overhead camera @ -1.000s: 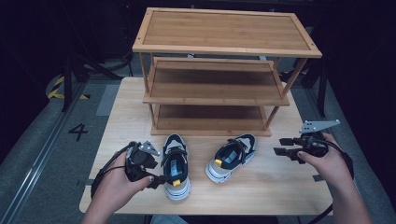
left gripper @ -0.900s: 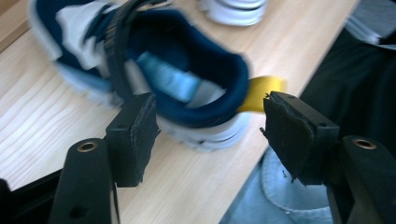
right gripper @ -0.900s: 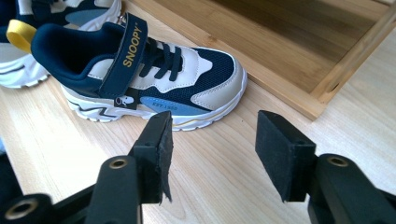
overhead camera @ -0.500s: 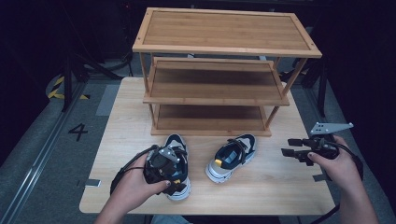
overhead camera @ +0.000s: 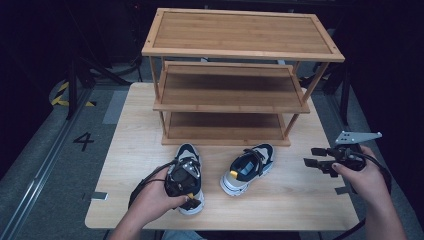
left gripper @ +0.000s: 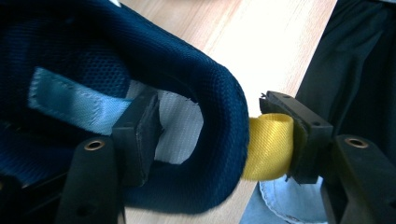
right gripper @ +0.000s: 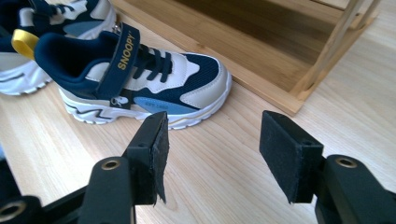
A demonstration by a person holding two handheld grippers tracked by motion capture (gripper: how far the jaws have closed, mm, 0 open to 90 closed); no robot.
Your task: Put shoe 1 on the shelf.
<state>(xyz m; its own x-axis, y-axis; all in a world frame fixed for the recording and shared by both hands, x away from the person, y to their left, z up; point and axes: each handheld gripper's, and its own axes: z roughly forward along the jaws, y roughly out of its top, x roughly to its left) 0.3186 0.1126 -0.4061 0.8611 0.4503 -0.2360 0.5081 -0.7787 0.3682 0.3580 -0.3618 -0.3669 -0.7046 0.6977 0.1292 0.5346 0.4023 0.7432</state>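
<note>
At the left of the high view, the left gripper (overhead camera: 186, 192) sits over the heel of the left shoe (overhead camera: 188, 156), which lies on the wooden table (overhead camera: 135, 140) just in front of the shoe rack (overhead camera: 235, 75). In the left gripper view its jaws straddle the padded navy heel collar (left gripper: 219, 107): one pad is inside the shoe's opening against the pale lining, the other outside against the yellow pull loop (left gripper: 268, 144). The jaws have just been closing, with the collar between them, though a firm clamp cannot be told. Nothing else shows inside that shoe. To its right, the second shoe (overhead camera: 248, 167) lies near it, toe toward the rack, its opening bare. The rack's three bamboo shelves hold nothing. At the right, the right gripper (overhead camera: 314, 163) hovers above the table, jaws apart with nothing between them.
</note>
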